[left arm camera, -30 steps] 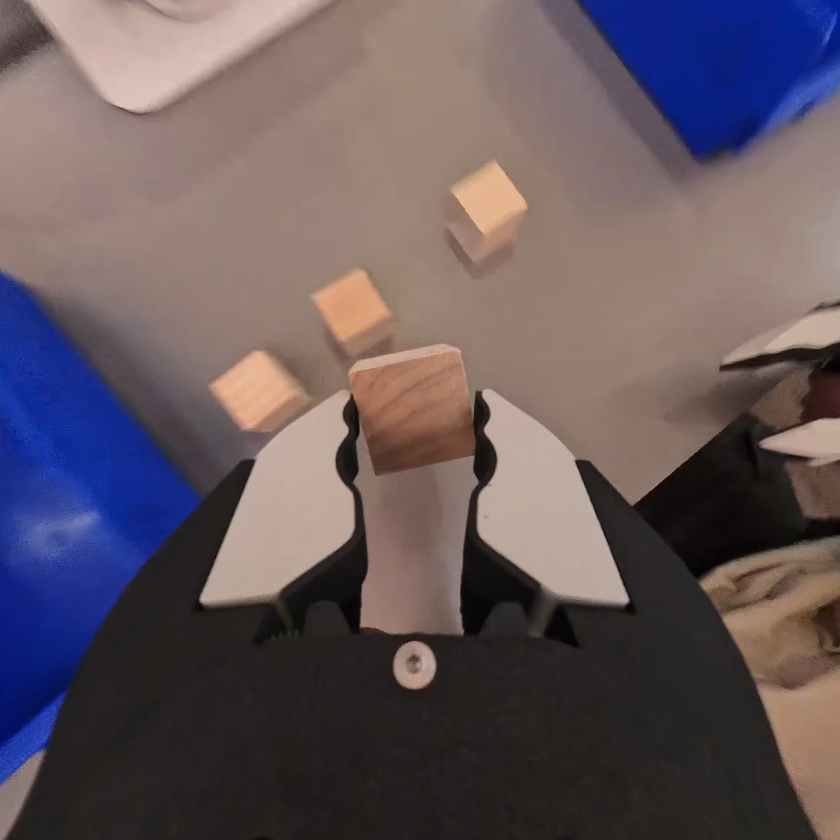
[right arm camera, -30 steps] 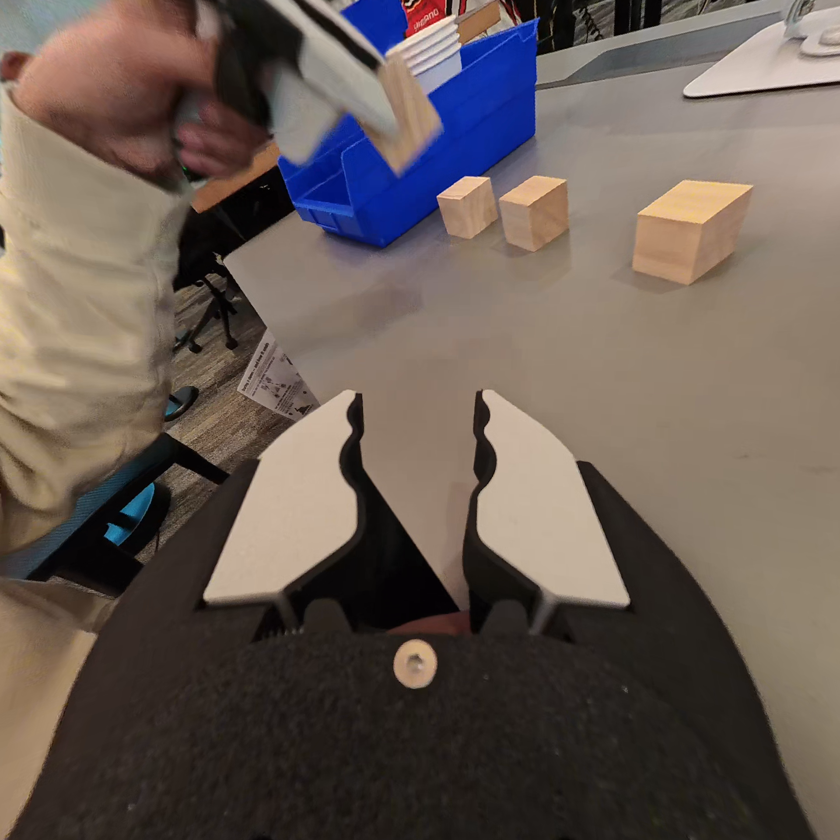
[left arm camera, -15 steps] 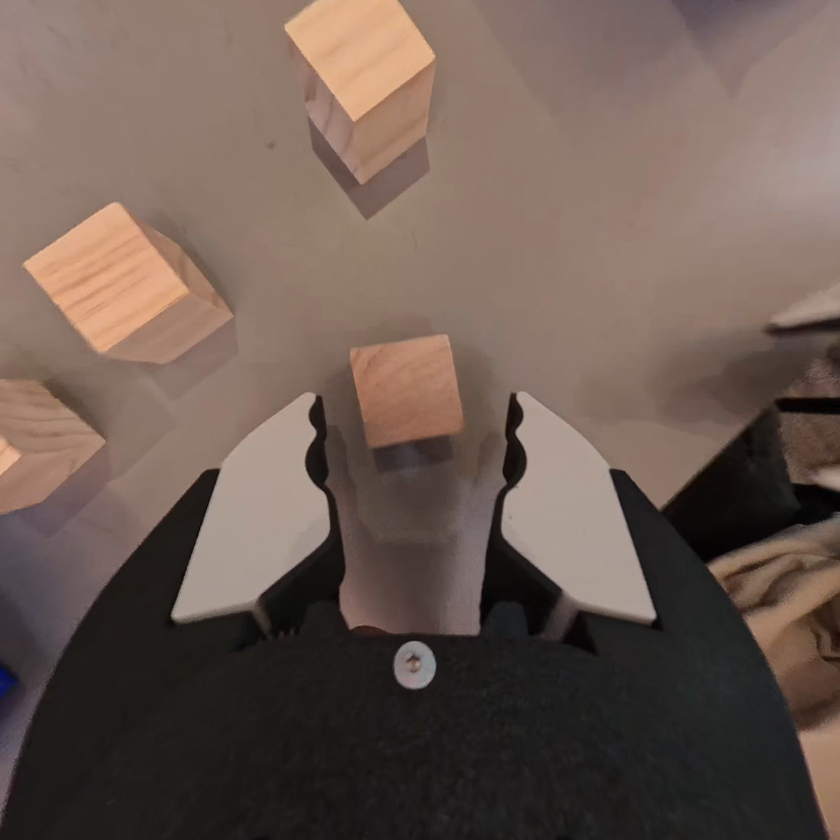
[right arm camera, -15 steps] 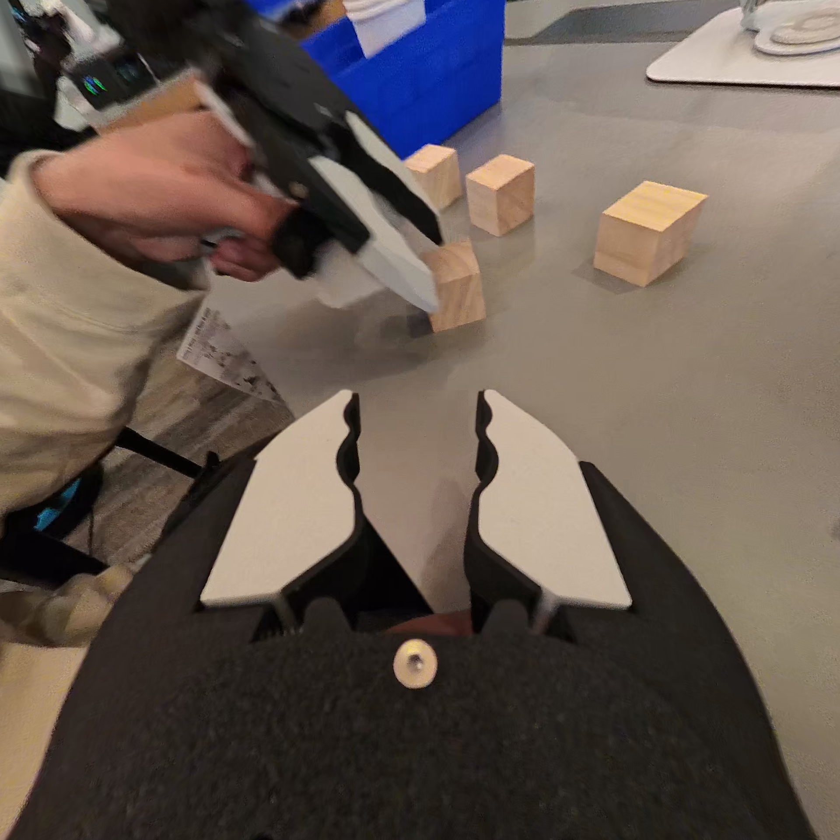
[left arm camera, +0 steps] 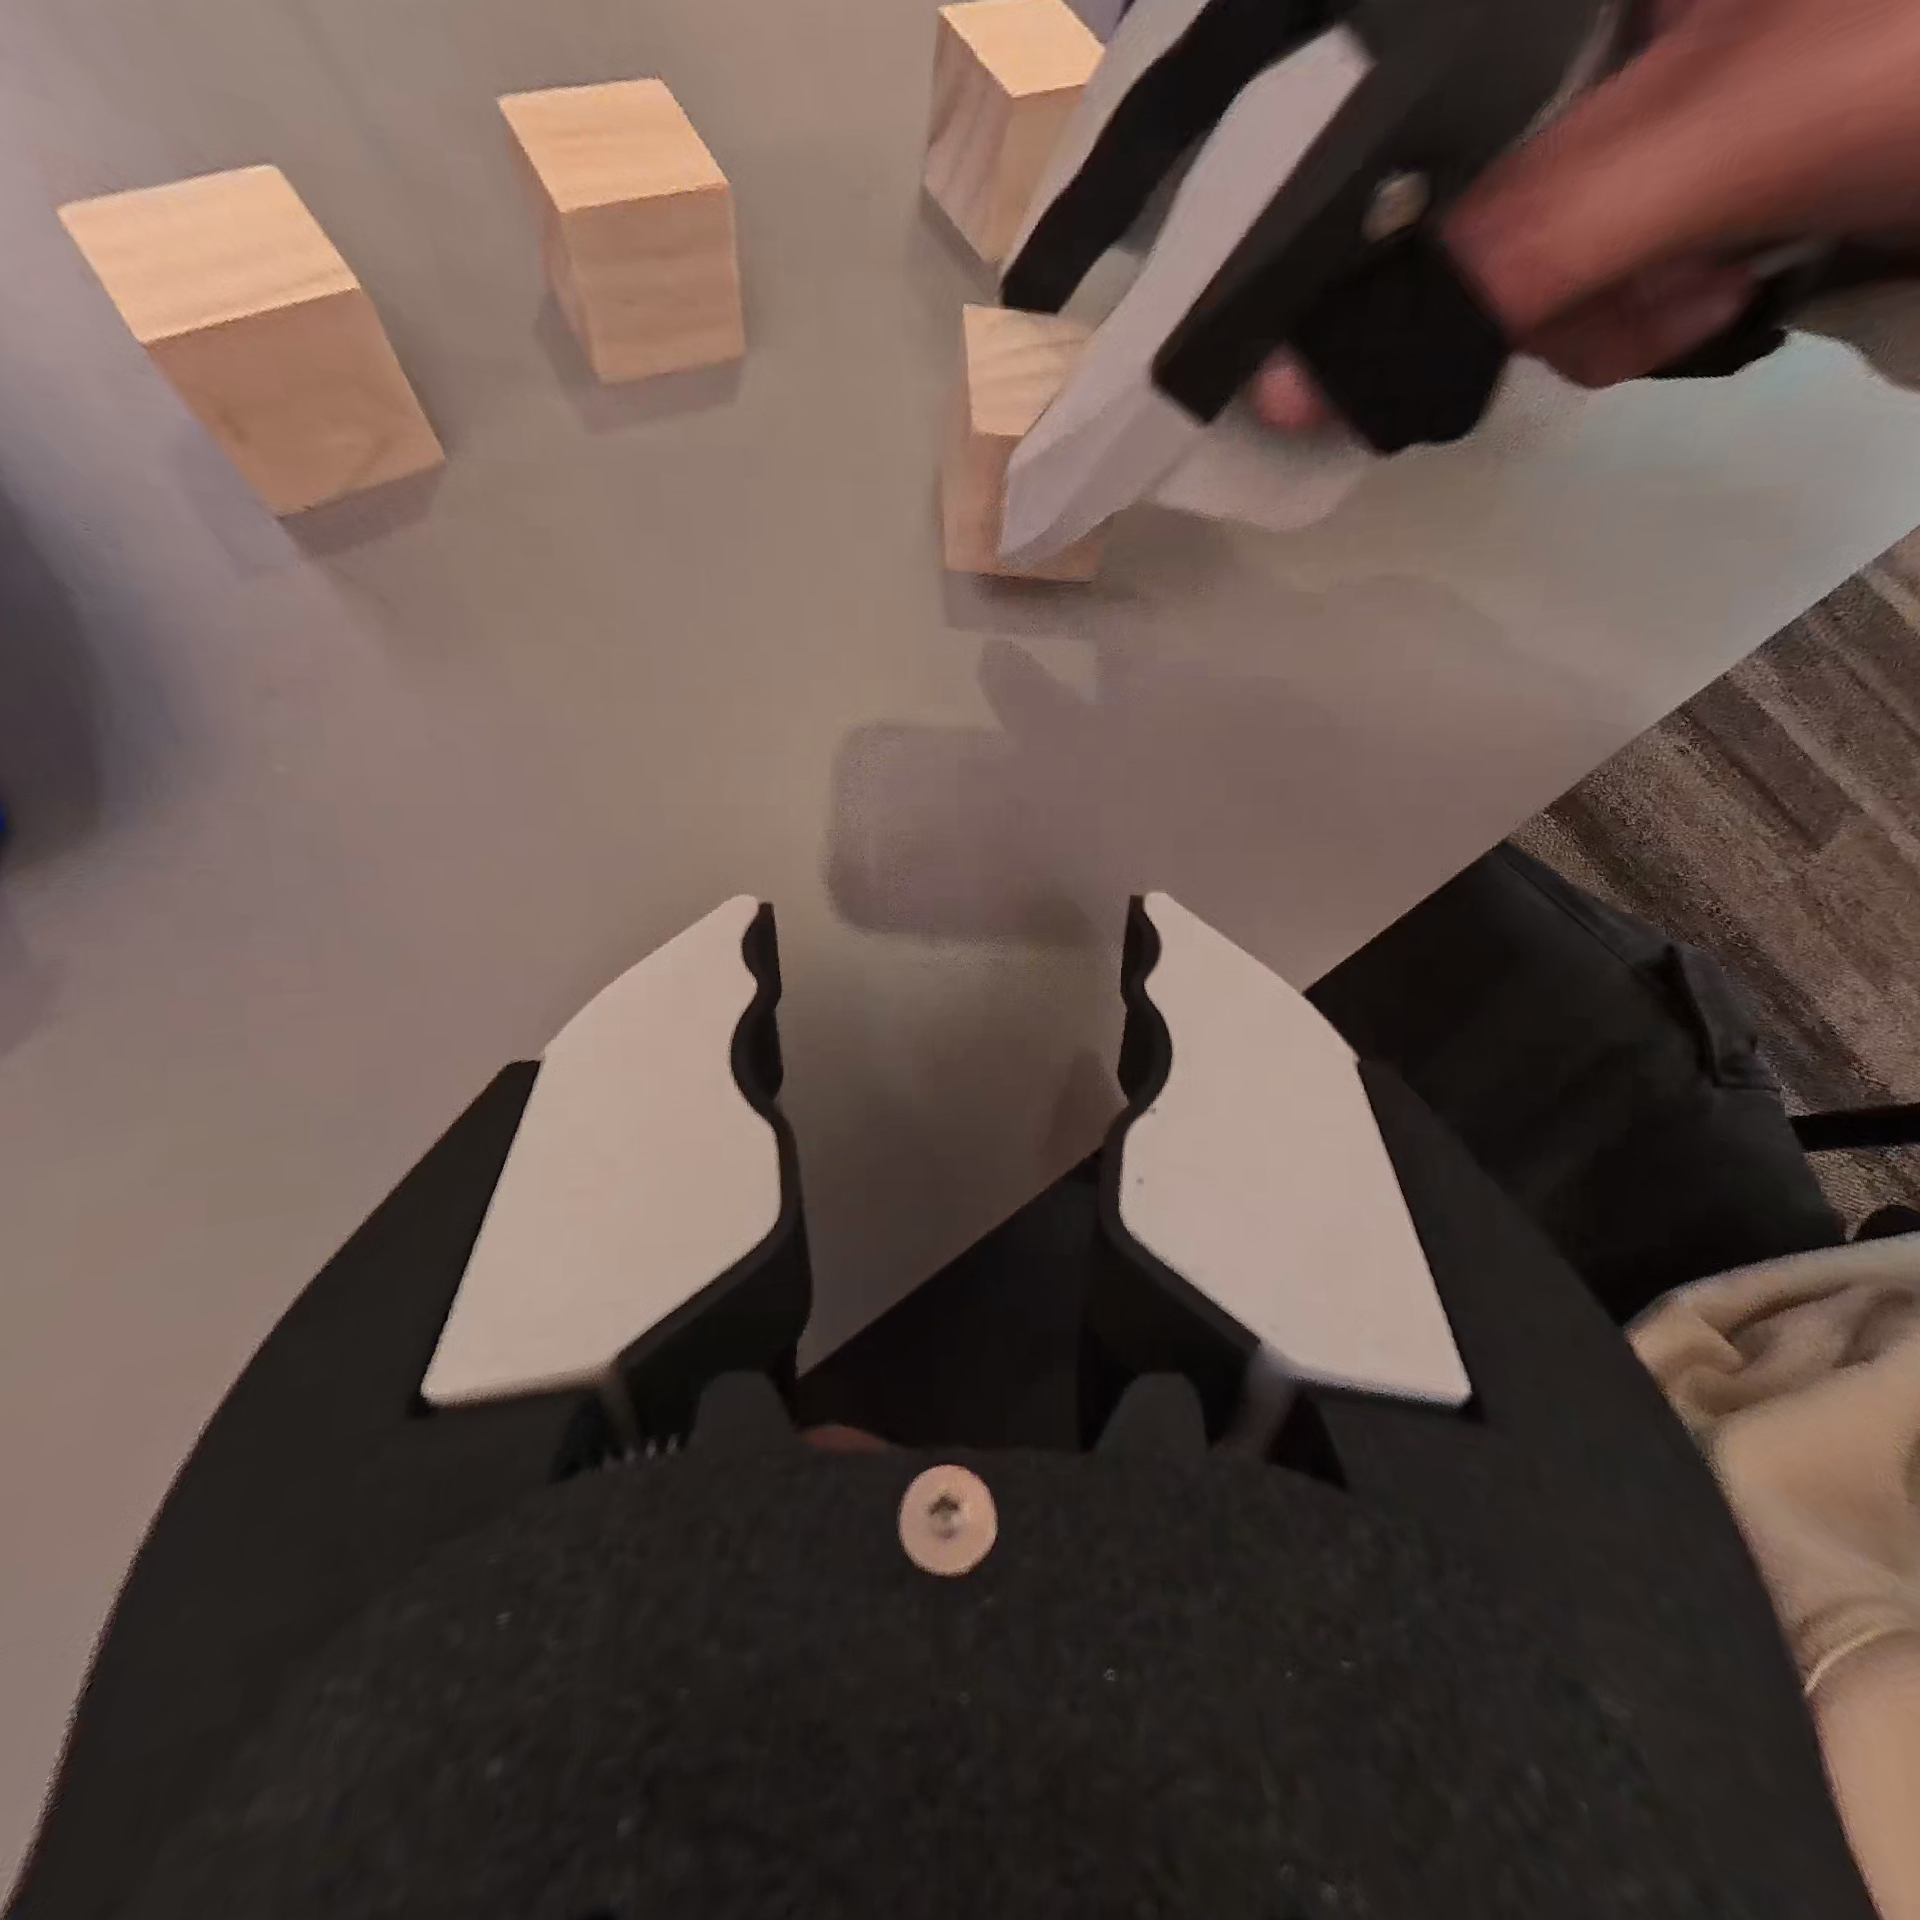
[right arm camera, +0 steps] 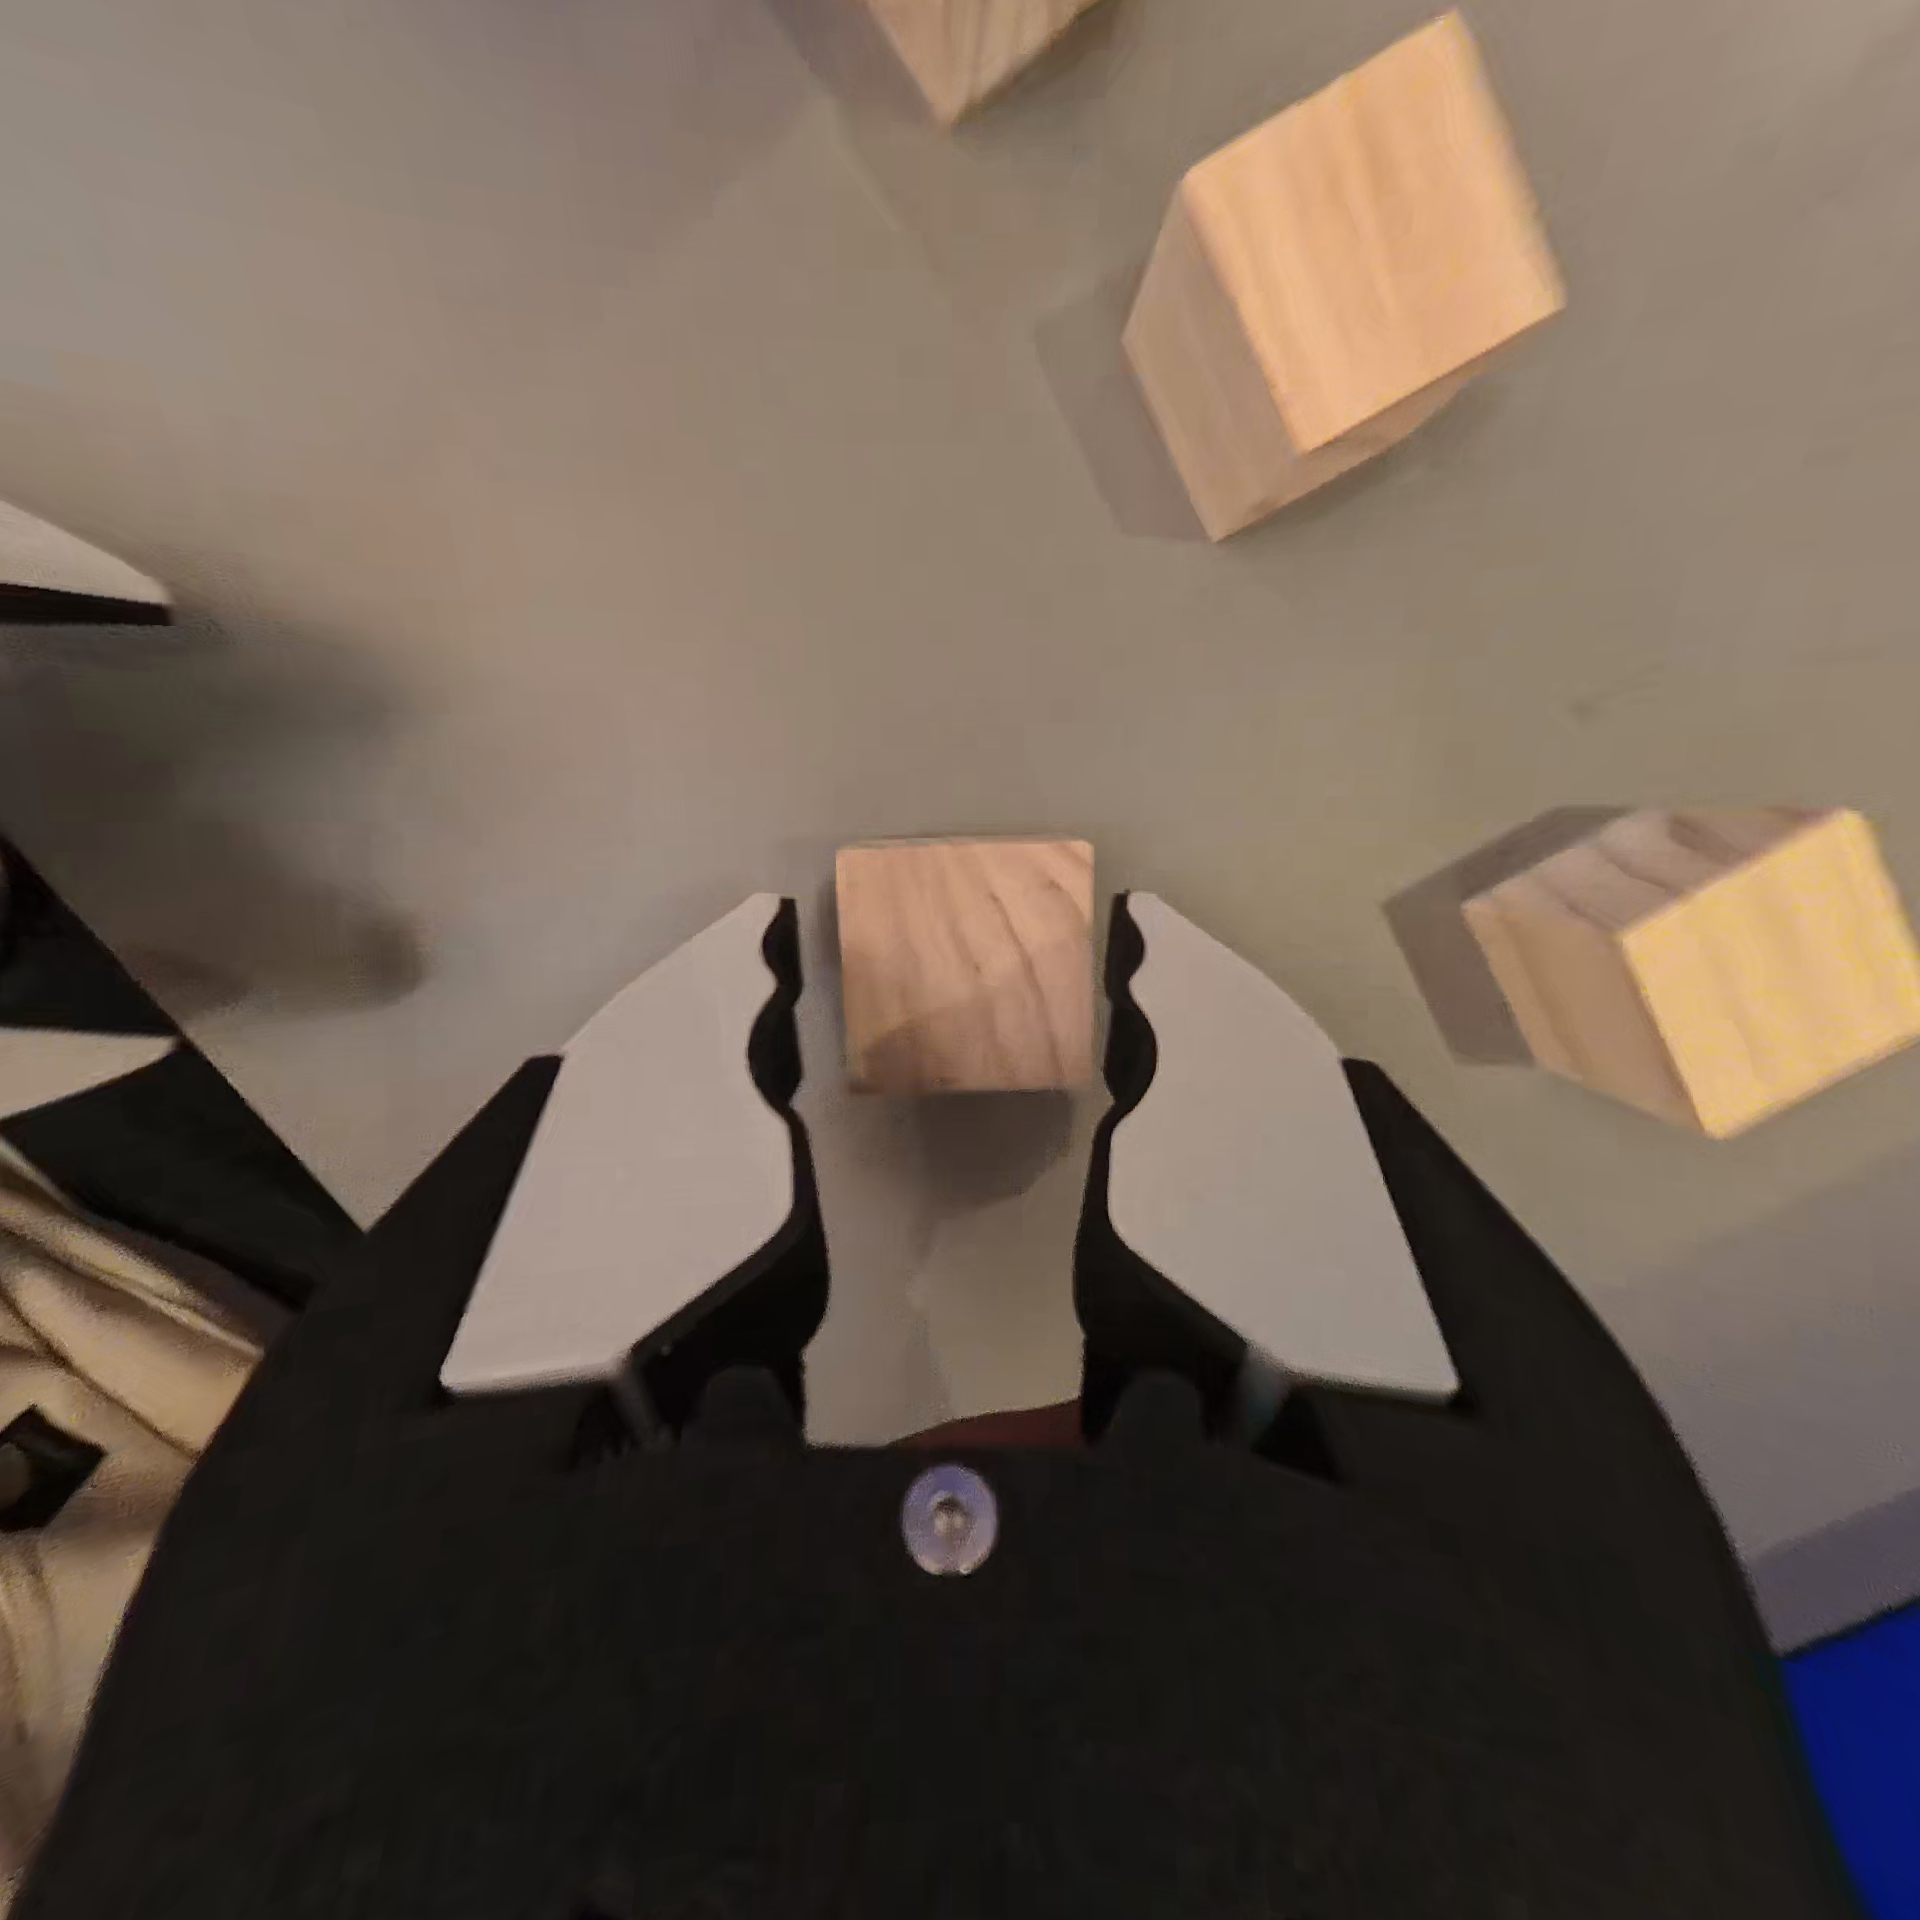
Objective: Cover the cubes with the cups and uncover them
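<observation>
Several light wooden cubes stand on the grey table (left arm camera: 520,727). My left gripper (left arm camera: 951,914) is open and empty, held back near the table's front edge. The nearest cube (left arm camera: 1013,416) stands ahead and to the right of it, with the right gripper's fingers (left arm camera: 1101,447) reaching around it. In the right wrist view my right gripper (right arm camera: 954,914) is open and straddles this cube (right arm camera: 966,961), with a small gap on each side. Other cubes stand at the far left (left arm camera: 244,332), the middle (left arm camera: 634,223) and the back (left arm camera: 1003,114). No cup is in view.
In the right wrist view, cubes lie to the upper right (right arm camera: 1340,270), the right (right arm camera: 1704,966) and the top edge (right arm camera: 977,42). A blue bin corner (right arm camera: 1860,1766) shows at the lower right. The table edge, the floor (left arm camera: 1766,779) and a cream sleeve (left arm camera: 1787,1455) lie to the right.
My left gripper set its cube on the table, opened and drew back toward the front edge. My right gripper moved in and down over that same cube.
</observation>
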Tool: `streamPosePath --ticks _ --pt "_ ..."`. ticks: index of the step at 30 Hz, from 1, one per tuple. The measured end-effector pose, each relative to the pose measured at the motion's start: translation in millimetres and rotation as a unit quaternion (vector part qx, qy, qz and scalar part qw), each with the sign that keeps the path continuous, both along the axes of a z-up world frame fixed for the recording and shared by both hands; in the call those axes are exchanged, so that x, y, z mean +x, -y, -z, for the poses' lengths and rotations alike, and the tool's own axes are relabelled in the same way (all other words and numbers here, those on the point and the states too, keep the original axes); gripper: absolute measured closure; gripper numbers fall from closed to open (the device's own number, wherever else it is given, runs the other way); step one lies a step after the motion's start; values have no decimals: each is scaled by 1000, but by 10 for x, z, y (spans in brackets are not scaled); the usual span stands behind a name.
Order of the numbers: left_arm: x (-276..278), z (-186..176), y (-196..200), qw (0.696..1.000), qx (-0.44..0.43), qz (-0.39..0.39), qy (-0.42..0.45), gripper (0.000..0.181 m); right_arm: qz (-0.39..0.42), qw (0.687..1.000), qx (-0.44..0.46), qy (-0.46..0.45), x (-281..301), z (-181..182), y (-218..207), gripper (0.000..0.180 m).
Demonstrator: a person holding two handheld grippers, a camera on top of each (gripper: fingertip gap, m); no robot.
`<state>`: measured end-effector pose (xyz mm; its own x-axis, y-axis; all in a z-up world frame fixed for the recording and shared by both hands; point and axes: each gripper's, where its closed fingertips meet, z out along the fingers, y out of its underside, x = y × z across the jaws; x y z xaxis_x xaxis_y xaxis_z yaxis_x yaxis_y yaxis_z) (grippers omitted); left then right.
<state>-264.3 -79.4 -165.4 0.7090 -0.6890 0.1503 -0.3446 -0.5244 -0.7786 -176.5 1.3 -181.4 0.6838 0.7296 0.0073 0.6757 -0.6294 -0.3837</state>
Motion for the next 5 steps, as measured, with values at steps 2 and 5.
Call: streamPosePath --ticks 2,5 --pt "25 -13 53 1000 3 6 4 119 -12 999 -21 21 25 83 11 134" --pt "23 -42 129 1000 12 11 1 120 -48 998 32 36 239 -257 -67 134"
